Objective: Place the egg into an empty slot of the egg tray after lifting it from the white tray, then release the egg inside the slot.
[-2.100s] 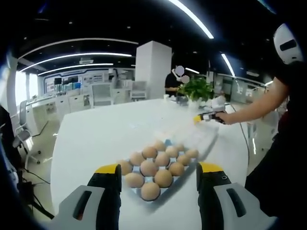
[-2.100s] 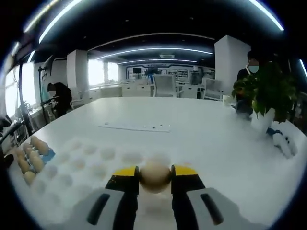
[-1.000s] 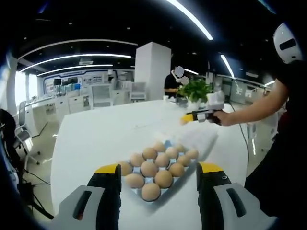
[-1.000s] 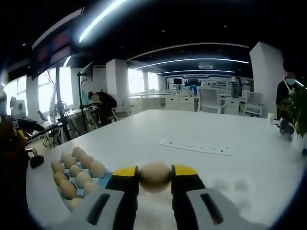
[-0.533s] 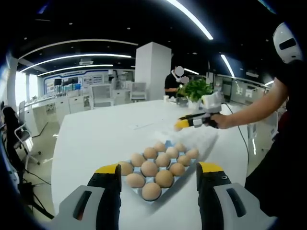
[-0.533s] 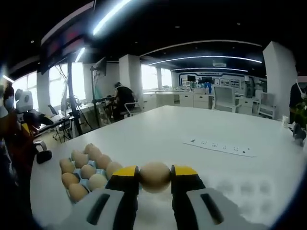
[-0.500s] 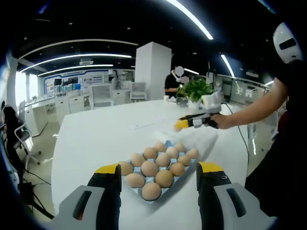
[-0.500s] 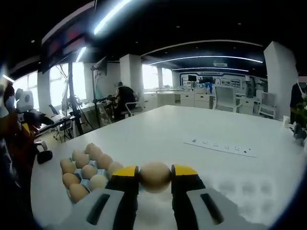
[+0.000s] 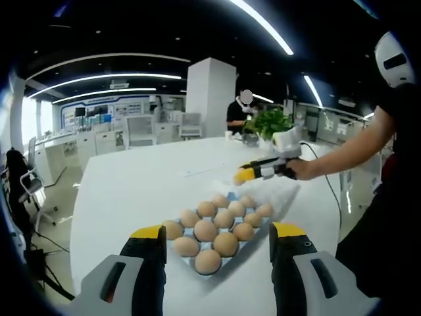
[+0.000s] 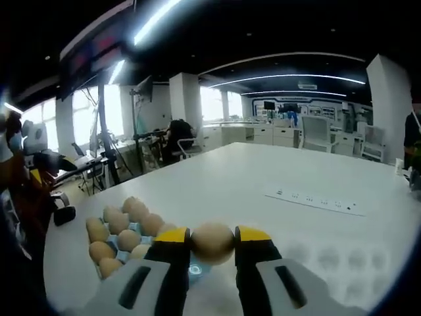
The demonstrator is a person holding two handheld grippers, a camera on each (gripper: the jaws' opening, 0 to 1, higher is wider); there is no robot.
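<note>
My right gripper [image 10: 212,245] has its fingers clamped on the egg [image 10: 212,243], above the surface [image 10: 276,217] beside the egg tray [image 10: 125,230]. My left gripper [image 9: 216,249] hovers with fingers apart before the egg tray [image 9: 217,227]; white tray [image 9: 279,193] beyond.
</note>
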